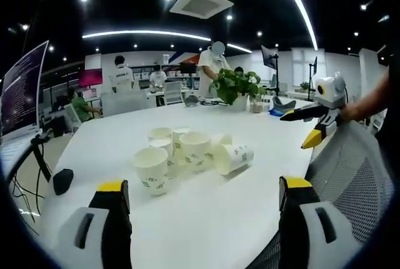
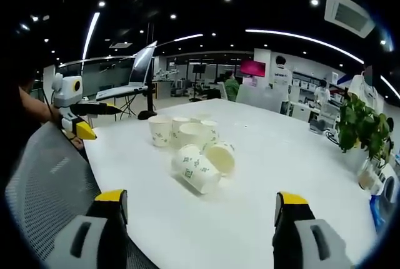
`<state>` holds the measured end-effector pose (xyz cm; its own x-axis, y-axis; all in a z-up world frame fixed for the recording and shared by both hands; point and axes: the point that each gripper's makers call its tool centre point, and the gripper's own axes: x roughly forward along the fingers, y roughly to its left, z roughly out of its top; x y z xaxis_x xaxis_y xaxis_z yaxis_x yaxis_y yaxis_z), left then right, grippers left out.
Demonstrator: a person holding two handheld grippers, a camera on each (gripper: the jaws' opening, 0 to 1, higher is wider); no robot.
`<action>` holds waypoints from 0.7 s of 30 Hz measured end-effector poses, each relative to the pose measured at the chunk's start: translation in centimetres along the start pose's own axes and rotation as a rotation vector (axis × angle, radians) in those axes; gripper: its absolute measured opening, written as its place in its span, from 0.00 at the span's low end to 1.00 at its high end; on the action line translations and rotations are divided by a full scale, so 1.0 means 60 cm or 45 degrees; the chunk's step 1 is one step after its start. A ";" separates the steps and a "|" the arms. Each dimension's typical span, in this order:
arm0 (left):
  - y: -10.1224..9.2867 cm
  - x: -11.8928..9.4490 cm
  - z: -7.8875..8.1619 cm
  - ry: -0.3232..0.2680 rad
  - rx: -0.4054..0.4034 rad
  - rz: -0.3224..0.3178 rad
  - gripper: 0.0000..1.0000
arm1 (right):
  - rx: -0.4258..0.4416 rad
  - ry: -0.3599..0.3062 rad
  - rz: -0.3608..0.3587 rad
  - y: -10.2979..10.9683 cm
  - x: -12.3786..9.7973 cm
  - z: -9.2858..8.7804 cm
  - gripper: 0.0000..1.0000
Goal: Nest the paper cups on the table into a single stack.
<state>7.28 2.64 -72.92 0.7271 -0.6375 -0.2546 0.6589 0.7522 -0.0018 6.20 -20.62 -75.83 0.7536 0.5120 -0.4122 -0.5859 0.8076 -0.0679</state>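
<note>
Loosely clustered white paper cups point(image 1: 187, 151) with green print, some toppled, both tools gaping, empty.

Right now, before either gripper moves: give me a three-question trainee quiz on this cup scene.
1. True or false: both the left gripper and the right gripper are open and hold nothing.
2. Multiple choice: the paper cups on the white table are A) already one stack, B) clustered loosely, some upright and some tipped on their sides, C) spread along the table's edges.
3. Short answer: what stands at the table's far end in the left gripper view?

Key: 1 true. 2 B. 3 A potted green plant.
</note>
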 end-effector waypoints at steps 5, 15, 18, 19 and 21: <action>-0.008 0.002 -0.003 0.020 0.007 -0.031 0.99 | -0.002 0.006 -0.001 0.001 0.000 -0.001 1.00; -0.004 0.006 -0.003 0.026 -0.007 -0.048 0.99 | 0.004 0.003 -0.009 -0.003 -0.001 -0.002 1.00; -0.004 0.010 -0.003 0.035 0.009 -0.061 0.99 | 0.003 0.003 -0.010 -0.003 -0.001 -0.002 1.00; -0.003 0.011 -0.002 0.034 0.011 -0.061 0.99 | 0.002 0.004 -0.010 -0.003 -0.001 -0.002 1.00; 0.000 0.015 0.003 0.029 0.012 -0.059 0.99 | 0.000 0.006 -0.010 -0.001 -0.001 -0.001 1.00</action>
<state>7.94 2.03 -72.95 0.6914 -0.6676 -0.2762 0.6936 0.7203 -0.0048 6.18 -20.72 -75.86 0.7570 0.5040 -0.4159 -0.5797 0.8117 -0.0715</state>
